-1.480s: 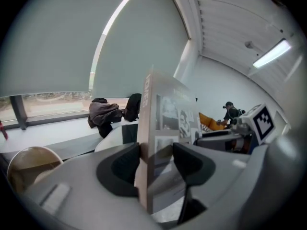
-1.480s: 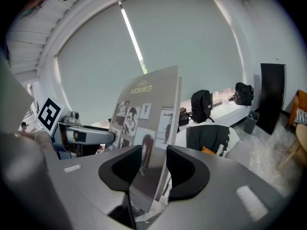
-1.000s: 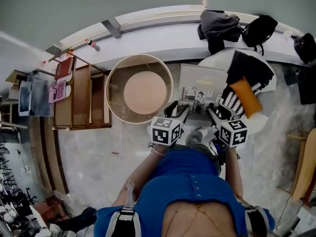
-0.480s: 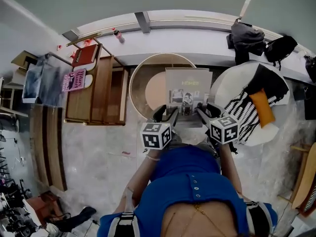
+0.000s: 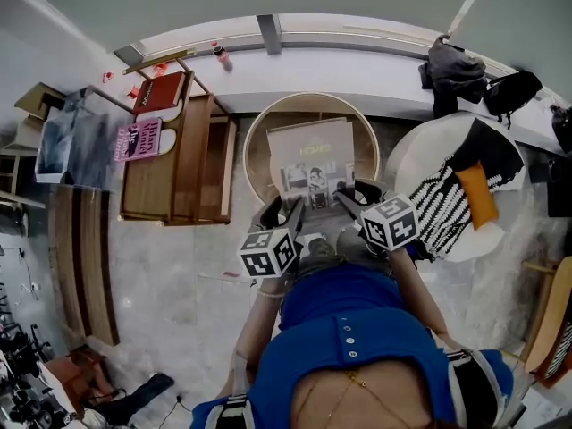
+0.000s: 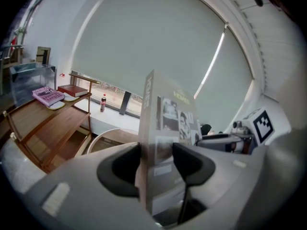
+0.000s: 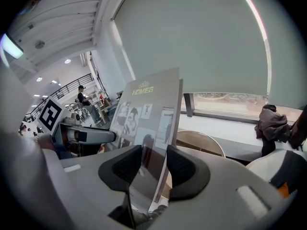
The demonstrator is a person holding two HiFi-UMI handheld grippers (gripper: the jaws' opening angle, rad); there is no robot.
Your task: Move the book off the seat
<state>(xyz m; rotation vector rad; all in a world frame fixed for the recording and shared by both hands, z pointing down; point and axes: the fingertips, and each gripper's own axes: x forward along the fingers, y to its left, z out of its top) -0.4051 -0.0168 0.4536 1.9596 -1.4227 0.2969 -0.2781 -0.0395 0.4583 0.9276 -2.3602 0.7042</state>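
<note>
Both my jaws are clamped on the book (image 5: pixel 312 161). My left hand-held gripper (image 5: pixel 283 211) pinches it near the spine and my right hand-held gripper (image 5: pixel 350 197) has the open-page edge. In the left gripper view, the left hand-held gripper (image 6: pixel 158 163) has its pads pressed narrow on the book (image 6: pixel 170 123). I see it almost edge-on, so the cover photos are squeezed and hard to read. In the right gripper view, the right hand-held gripper (image 7: pixel 153 169) grips the book (image 7: pixel 146 114) the same way, and the word HOMES shows on the cover.

From the head view the book hangs over the round wooden stand (image 5: pixel 257 141), covering most of its middle. I cannot tell whether it touches the top. Its near edge is hidden behind my two marker cubes. It is clear of the seat (image 5: pixel 407 159), the white round one to my right. Much of that seat is covered by a striped cushion (image 5: pixel 444 206) and an orange cushion (image 5: pixel 474 191). My own torso blocks the floor below. To my left is the wooden shelf (image 5: pixel 179 164), and a small bottle (image 5: pixel 220 55) stands on the window ledge (image 5: pixel 357 61).
</note>
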